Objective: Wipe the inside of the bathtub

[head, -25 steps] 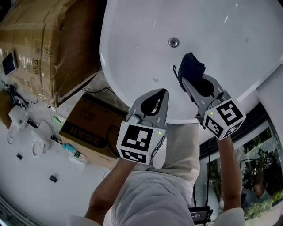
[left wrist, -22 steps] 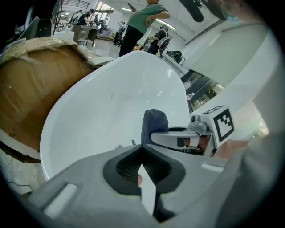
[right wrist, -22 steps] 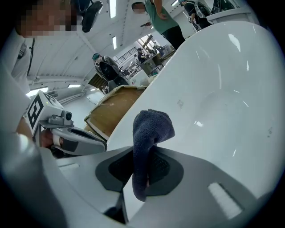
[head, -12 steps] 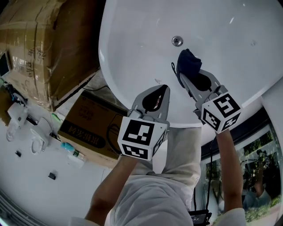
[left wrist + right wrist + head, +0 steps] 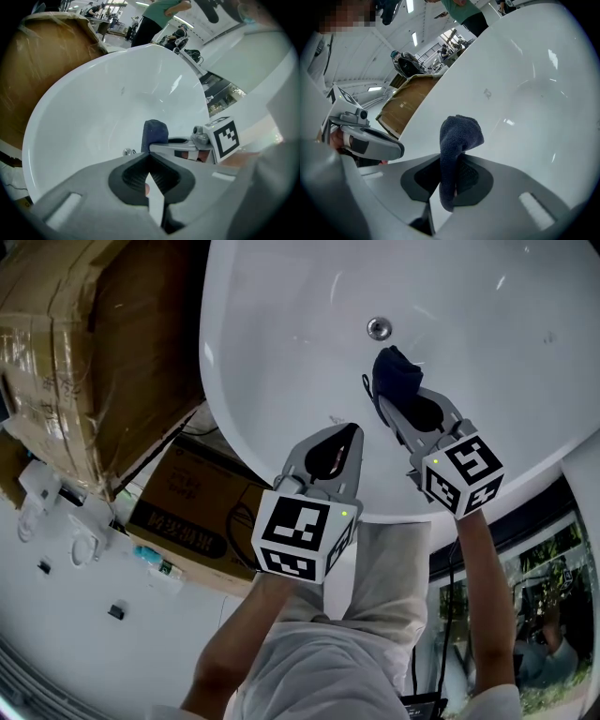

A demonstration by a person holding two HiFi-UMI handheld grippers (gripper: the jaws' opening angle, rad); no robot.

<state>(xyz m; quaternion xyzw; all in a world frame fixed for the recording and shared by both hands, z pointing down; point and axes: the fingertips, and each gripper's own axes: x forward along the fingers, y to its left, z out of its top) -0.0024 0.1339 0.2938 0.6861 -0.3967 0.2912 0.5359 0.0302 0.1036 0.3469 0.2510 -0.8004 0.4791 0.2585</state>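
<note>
A white bathtub (image 5: 281, 324) fills the top of the head view, its chrome drain (image 5: 379, 329) near the middle. A dark blue cloth (image 5: 394, 371) sticks out of my right gripper (image 5: 398, 395), which is shut on it just below the drain, inside the tub. In the right gripper view the cloth (image 5: 457, 140) folds up and over from between the jaws. My left gripper (image 5: 337, 442) hovers over the tub's near rim, shut with nothing in it. The left gripper view shows the cloth (image 5: 154, 133) and the right gripper's marker cube (image 5: 222, 136) ahead.
A large wrapped cardboard crate (image 5: 84, 343) stands left of the tub, with a smaller cardboard box (image 5: 192, 517) on the floor below it. Small white items and cables (image 5: 56, 521) lie on the floor at far left. A dark window edge (image 5: 525, 531) runs at the right.
My right gripper with the cloth has crept up the tub toward the drain. The left gripper has barely moved.
</note>
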